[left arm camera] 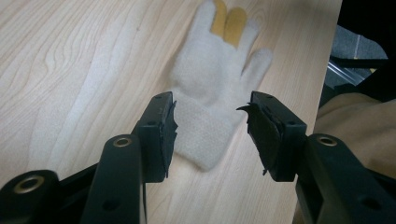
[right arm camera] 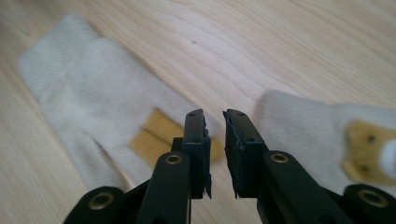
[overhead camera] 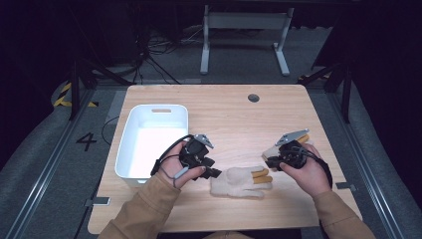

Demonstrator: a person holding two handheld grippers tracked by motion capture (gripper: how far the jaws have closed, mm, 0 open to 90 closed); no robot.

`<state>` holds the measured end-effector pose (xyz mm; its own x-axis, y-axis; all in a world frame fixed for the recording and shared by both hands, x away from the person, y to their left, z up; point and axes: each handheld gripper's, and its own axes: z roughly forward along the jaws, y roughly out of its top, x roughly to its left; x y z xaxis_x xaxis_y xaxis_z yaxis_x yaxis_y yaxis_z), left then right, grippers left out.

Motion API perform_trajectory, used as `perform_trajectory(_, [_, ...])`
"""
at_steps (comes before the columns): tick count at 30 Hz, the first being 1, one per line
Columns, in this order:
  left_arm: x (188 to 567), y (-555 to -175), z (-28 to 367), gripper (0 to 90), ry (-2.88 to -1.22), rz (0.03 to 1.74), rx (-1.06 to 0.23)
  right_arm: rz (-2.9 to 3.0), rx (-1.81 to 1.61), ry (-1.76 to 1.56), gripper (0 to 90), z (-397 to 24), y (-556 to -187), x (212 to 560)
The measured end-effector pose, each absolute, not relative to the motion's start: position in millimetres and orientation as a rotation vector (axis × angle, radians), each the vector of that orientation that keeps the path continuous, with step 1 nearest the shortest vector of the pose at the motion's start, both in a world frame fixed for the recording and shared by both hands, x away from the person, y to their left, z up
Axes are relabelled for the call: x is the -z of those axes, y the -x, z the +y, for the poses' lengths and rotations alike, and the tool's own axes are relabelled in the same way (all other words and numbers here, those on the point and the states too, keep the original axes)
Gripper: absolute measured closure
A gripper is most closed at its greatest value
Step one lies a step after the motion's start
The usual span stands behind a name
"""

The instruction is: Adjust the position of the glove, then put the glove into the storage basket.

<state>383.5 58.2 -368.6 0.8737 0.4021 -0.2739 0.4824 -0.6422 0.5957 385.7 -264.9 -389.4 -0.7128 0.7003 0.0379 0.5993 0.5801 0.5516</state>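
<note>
Cream fleece glove [overhead camera: 238, 182] lies flat on the wooden table [overhead camera: 229, 109], between the two hands, yellow fingertips toward the right. Left gripper [overhead camera: 215, 173] sits at the cuff, jaws apart and straddling it, pads not pressing. Right gripper [right arm camera: 215, 135] has jaws slightly apart with nothing between them, hovering above the yellow tips. Second glove [right arm camera: 327, 140] with a bear patch lies just beside the first.

Likely step: grab the cuff. Lower the left jaws so both pads catch the whole cuff, then close before lifting toward the white bin [overhead camera: 149, 144].

Second glove is mostly behind the right hand in the high view, cut off in the right gripper view. Bin contents hard to tell.
</note>
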Motion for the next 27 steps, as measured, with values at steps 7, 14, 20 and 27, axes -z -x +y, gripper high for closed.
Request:
perform_trajectory(7, [365, -386, 59, 51.6, -2.328, 0.624, 0.155, 2.559, -0.767, -1.140, 73.8, -286, -399, 377])
perform_trajectory(14, [364, -386, 61, 51.5, -2.328, 0.631, 0.148, 2.492, -0.758, -1.211, 70.3, -302, -417, 372])
perform_trajectory(20, [364, -385, 62, 51.2, -2.330, 0.630, 0.148, 2.447, -0.741, -1.229, 64.1, -317, -437, 377])
perform_trajectory(27, [365, -384, 63, 51.1, -2.326, 0.635, 0.150, 2.405, -0.711, -1.268, 55.4, -335, -451, 387])
